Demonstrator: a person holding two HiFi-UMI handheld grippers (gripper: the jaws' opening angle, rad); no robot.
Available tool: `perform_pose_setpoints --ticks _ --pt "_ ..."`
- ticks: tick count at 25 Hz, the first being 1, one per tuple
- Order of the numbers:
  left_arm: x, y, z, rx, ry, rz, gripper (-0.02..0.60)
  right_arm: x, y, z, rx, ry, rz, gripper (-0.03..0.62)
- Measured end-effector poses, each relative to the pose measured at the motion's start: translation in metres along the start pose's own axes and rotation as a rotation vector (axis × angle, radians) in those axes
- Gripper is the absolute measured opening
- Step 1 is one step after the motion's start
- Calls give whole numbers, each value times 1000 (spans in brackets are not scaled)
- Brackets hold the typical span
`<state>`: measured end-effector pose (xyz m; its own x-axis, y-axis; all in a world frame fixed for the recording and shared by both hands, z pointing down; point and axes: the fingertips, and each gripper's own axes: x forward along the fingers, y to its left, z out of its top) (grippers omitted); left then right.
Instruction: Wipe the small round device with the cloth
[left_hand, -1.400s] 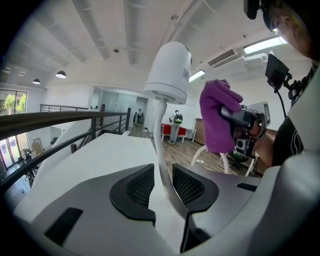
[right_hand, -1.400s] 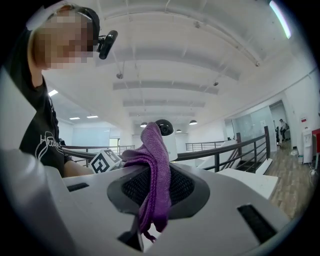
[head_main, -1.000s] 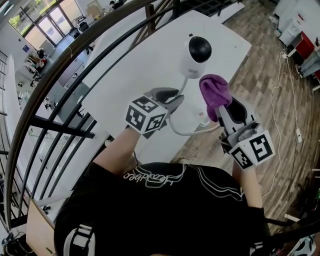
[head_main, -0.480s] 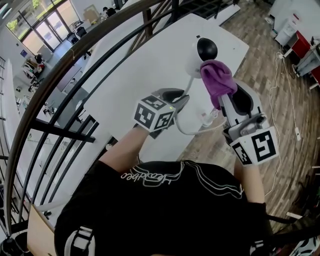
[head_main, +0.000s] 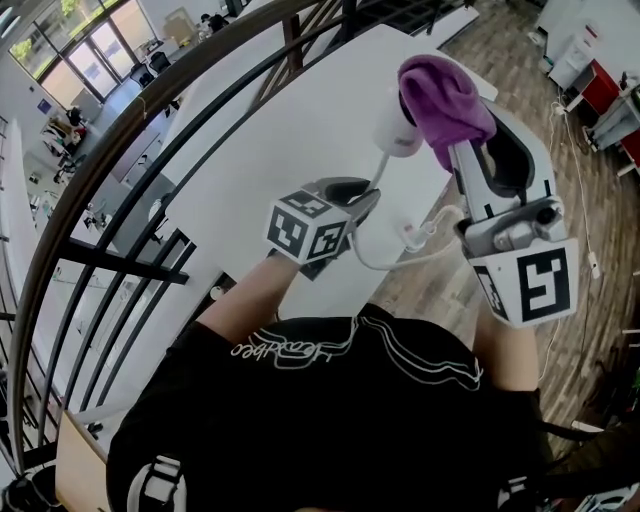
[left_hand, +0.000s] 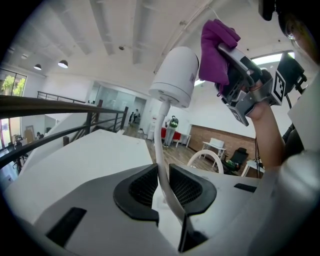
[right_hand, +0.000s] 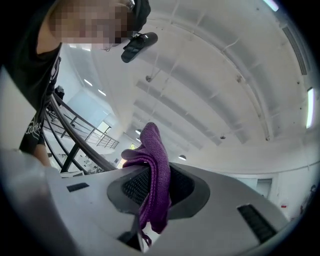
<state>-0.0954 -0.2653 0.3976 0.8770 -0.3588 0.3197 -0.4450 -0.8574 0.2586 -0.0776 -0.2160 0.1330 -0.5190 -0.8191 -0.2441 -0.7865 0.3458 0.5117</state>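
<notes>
left gripper (left_hand: 161, 176): fingers just closed further on stem (left_hand: 160, 127) of round device (left_hand: 175, 75); right gripper (right_hand: 152, 182): fingers clamp purple cloth (head_main: 445, 95)

White table (head_main: 270, 130) — device base (head_main: 380, 238) on it, cable (head_main: 428, 230) at edge

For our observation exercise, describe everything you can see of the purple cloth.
The cloth is purple, soft-looking knitted or woven fabric, folded into a thick bunch. The right gripper clamps it between its jaws. A rounded wad stands out past the tips, and a short tail with a loose thread hangs behind them. It is held up in the air, close beside the top of the white round device; whether it touches the device cannot be told.
</notes>
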Motion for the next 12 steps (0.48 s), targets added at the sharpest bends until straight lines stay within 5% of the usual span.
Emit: perform_pose_setpoints --ticks 12 --pt "-3 1 -1 -17 -8 5 77 27 28 -10 -155 45 -7 66"
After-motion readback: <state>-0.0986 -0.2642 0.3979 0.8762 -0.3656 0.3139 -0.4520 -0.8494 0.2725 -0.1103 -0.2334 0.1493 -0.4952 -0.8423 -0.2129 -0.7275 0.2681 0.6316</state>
